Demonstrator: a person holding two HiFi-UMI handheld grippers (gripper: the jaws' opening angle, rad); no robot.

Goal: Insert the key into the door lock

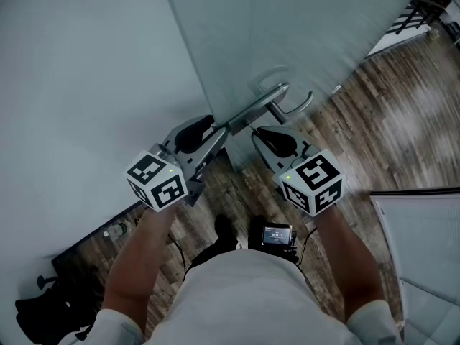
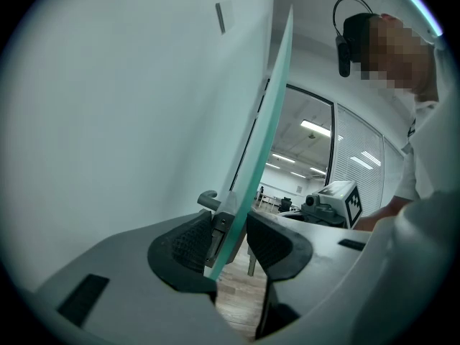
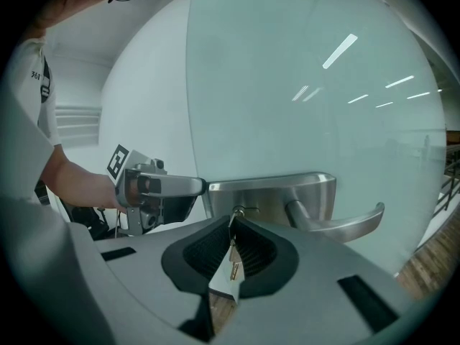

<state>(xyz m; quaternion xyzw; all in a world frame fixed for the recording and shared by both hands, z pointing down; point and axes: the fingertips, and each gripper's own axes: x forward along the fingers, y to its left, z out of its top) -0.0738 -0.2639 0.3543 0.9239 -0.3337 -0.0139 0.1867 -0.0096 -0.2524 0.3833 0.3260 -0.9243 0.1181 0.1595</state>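
**A:** Left hand-held gripper (image 2: 230,237)?
**B:** Jaws closed on the door (image 2: 267,142) edge, a pad touching each face. Left forearm (image 1: 140,264) bare, reaching forward.
**A:** Right hand-held gripper (image 3: 231,243)?
**B:** Jaws pinched on the key (image 3: 232,256). Set just beside the left. Right forearm (image 1: 346,264) bare, likewise extended.

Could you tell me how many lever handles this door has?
2: one lever handle on the glass door beside the key; another on its opposite face, mostly hidden.
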